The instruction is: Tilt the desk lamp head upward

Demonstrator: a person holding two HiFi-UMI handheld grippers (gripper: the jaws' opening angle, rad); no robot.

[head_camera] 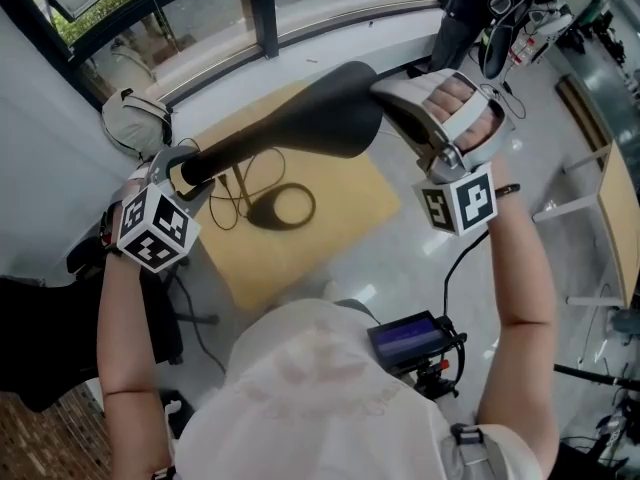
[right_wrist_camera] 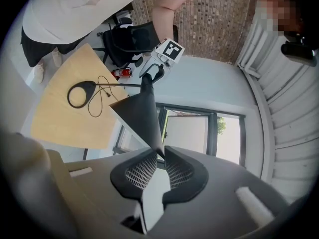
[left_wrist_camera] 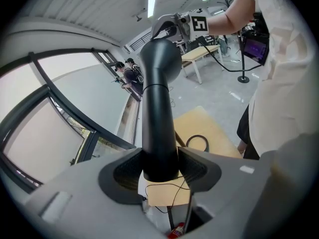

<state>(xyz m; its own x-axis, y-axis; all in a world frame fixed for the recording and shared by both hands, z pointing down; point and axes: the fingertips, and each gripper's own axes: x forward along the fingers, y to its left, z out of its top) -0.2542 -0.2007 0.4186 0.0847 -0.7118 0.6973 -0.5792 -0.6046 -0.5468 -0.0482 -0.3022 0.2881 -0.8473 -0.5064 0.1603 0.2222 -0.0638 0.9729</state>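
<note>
A black desk lamp stands with its ring base point(head_camera: 283, 208) on a small wooden table point(head_camera: 345, 230). Its tube-like neck point(head_camera: 235, 151) runs up to a cone-shaped head point(head_camera: 325, 118). My left gripper point(head_camera: 185, 173) is shut on the lower neck; in the left gripper view the tube point(left_wrist_camera: 158, 123) sits pressed between both pads of that gripper point(left_wrist_camera: 159, 171). My right gripper point(head_camera: 395, 103) is shut on the thin rim of the head. In the right gripper view the cone's edge point(right_wrist_camera: 142, 113) is pinched at that gripper point(right_wrist_camera: 160, 156).
The lamp's thin cable point(head_camera: 240, 193) loops over the table beside the base. A window frame point(head_camera: 262, 8) runs behind the table. A tripod with a small screen point(head_camera: 415, 338) stands at my right, a black office chair point(right_wrist_camera: 129, 39) at my left. Two people point(left_wrist_camera: 127, 76) stand far off.
</note>
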